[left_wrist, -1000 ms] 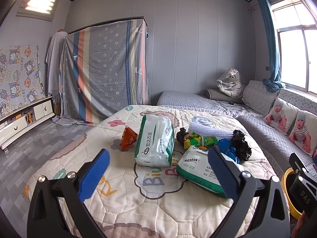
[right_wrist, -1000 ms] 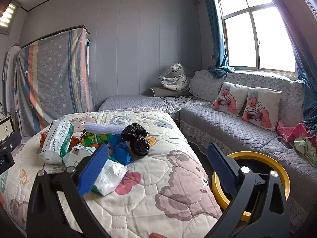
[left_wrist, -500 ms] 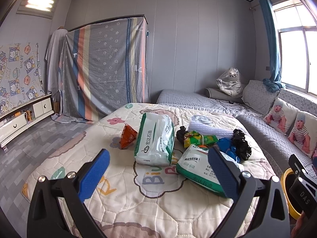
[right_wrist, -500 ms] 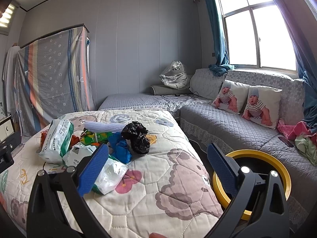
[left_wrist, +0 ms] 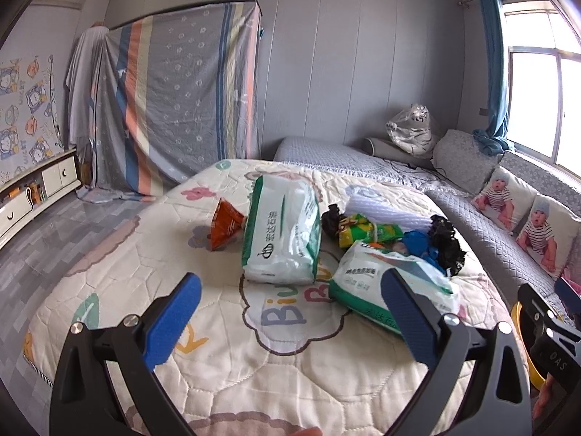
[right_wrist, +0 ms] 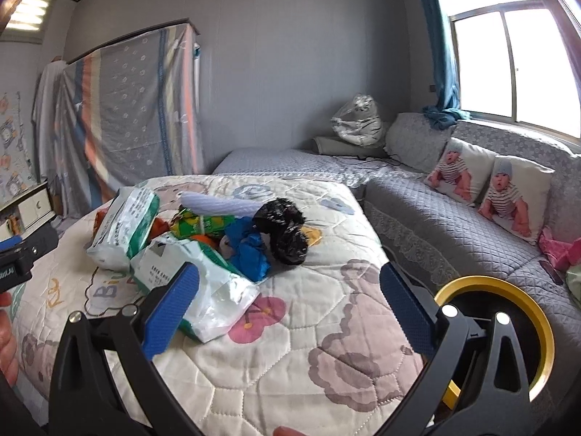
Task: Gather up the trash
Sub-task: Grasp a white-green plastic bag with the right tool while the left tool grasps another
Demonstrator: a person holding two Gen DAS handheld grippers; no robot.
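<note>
A heap of trash lies on the quilted bed (left_wrist: 138, 261): a tall white-and-green pack (left_wrist: 281, 234), a second white-and-green pack (left_wrist: 388, 283) lying flat, an orange wrapper (left_wrist: 225, 223), a yellow-green wrapper (left_wrist: 366, 230), a blue bag (right_wrist: 250, 249) and a crumpled black bag (right_wrist: 287, 232). My left gripper (left_wrist: 290, 321) hovers open above the quilt, short of the heap, empty. My right gripper (right_wrist: 288, 312) is open over the bed's right part, its left finger in front of the flat pack (right_wrist: 203, 290). A yellow-rimmed bin (right_wrist: 504, 327) stands beside the bed behind the right finger.
A grey quilted sofa (right_wrist: 454, 225) with two baby-print cushions (right_wrist: 483, 185) runs along the right under the window. A striped sheet covers a wardrobe (left_wrist: 181, 105) at the back left. A low white cabinet (left_wrist: 32, 192) lines the left wall. A hand (right_wrist: 7, 334) shows at the right view's left edge.
Both grippers have moved forward toward the heap, which looks larger now. The right view has tilted and swung slightly left. Both stay open and empty.
</note>
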